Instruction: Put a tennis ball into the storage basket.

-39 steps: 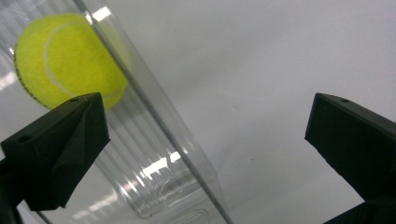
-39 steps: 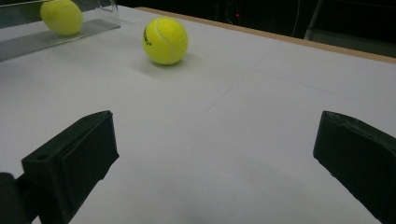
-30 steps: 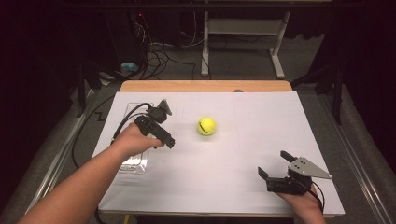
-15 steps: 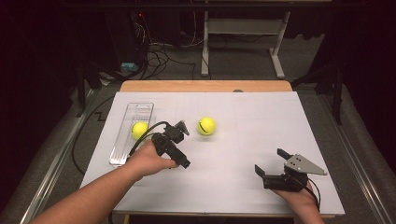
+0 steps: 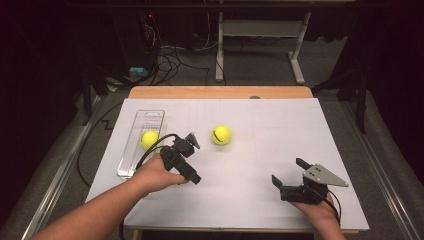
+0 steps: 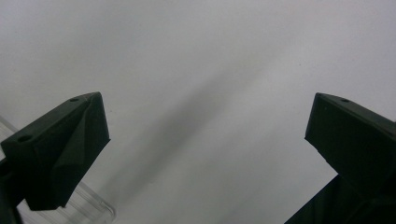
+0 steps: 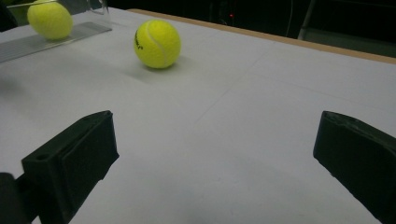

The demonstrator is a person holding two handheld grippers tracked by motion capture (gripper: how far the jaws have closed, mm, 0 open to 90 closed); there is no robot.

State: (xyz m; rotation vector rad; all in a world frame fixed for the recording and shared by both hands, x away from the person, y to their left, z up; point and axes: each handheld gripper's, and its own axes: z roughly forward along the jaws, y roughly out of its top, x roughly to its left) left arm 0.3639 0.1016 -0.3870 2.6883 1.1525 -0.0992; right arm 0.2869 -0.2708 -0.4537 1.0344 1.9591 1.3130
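My right gripper sits nearest, jaws wide over bare white surface. My left gripper is wide too, holding nothing. Ahead of it lies 1 tennis ball; another ball rests in the clear tray beside it.

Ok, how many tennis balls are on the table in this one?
2. One tennis ball sits in the clear tray at the left; the other ball lies loose on the white table cover near the middle.
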